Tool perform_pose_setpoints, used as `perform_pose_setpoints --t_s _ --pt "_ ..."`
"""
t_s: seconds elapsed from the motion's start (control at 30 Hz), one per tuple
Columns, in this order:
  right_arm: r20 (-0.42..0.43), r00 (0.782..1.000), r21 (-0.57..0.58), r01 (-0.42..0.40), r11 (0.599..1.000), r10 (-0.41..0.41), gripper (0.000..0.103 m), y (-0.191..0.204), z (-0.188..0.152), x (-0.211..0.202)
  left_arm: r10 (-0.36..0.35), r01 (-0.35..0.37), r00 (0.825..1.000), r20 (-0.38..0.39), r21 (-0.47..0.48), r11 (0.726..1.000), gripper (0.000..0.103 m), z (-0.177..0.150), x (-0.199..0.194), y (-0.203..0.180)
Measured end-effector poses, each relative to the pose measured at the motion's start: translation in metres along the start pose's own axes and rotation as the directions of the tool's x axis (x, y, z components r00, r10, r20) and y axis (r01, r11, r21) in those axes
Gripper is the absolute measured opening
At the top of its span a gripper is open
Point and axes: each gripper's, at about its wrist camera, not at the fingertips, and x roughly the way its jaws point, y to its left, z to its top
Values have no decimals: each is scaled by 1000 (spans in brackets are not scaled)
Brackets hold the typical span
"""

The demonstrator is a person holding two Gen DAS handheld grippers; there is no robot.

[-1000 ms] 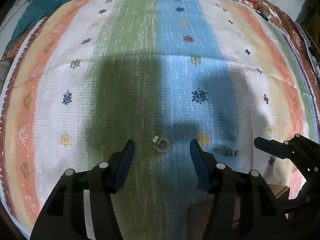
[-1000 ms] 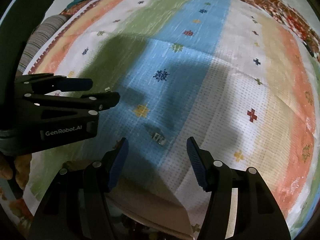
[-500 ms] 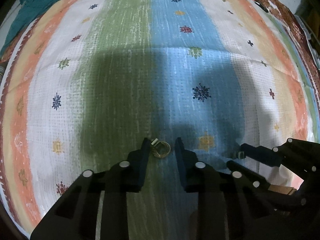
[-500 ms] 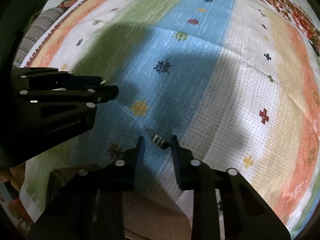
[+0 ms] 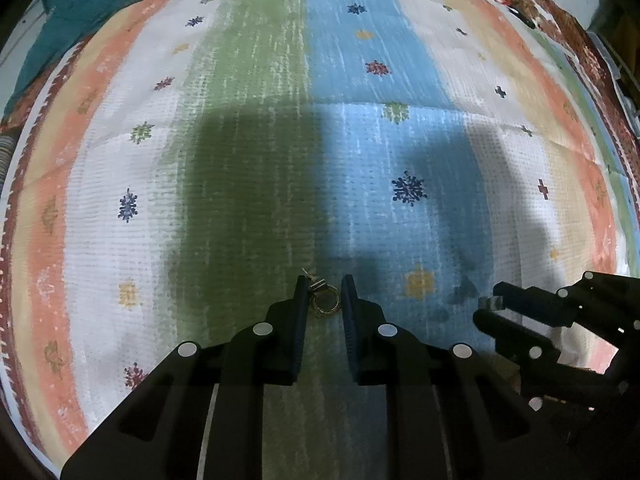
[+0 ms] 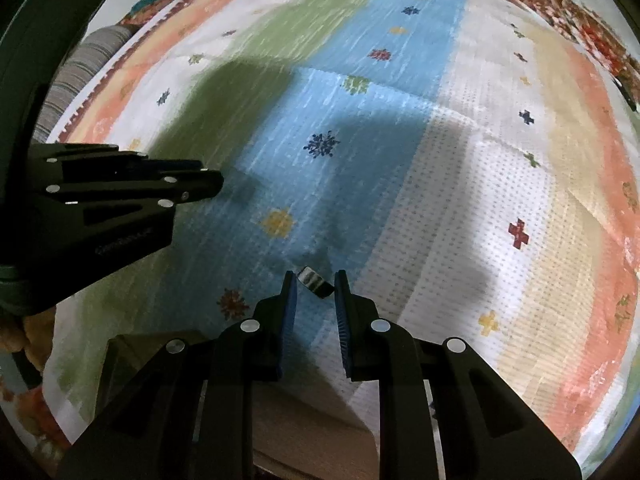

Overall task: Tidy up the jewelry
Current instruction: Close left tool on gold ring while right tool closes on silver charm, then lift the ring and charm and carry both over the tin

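My left gripper (image 5: 324, 290) is shut on a small gold hoop earring (image 5: 325, 300) with a pale clasp, held between the fingertips just above the striped cloth (image 5: 248, 160). My right gripper (image 6: 314, 280) is shut on a small dark, shiny jewelry piece (image 6: 316, 281). The right gripper also shows at the right edge of the left wrist view (image 5: 490, 308), with the piece at its tips. The left gripper shows at the left of the right wrist view (image 6: 208, 186).
The striped cloth covers a bed-like surface in green, blue, white and orange bands. A teal fabric (image 5: 80, 12) lies at the far left. A brown box or board (image 6: 312, 428) sits under the cloth's near edge. A grey striped cushion (image 6: 80, 76) is at the left.
Both grippers went from wide open to shut, the left on the gold earring and the right on the dark piece. Both pieces now appear lifted slightly off the cloth.
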Motion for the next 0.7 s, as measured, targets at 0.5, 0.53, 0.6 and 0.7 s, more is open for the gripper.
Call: perform_pose_setpoints --t_s 0.5,0.53,0.6,0.7 --pt "82 995 70 49 996 -55 20 -13 -14 -34 -7 5 997 81 30 1000 16 -15 -44 -9" --pt "86 995 73 52 996 -58 20 -13 -15 -36 -8 5 996 86 34 999 16 -16 -47 -11" --pt "94 994 78 56 995 -63 20 -13 -16 -39 -11 7 995 98 40 999 16 -18 -53 -14" --pt "104 992 85 58 995 -67 20 -12 -19 -43 -16 10 993 115 52 999 16 -20 -61 -21"
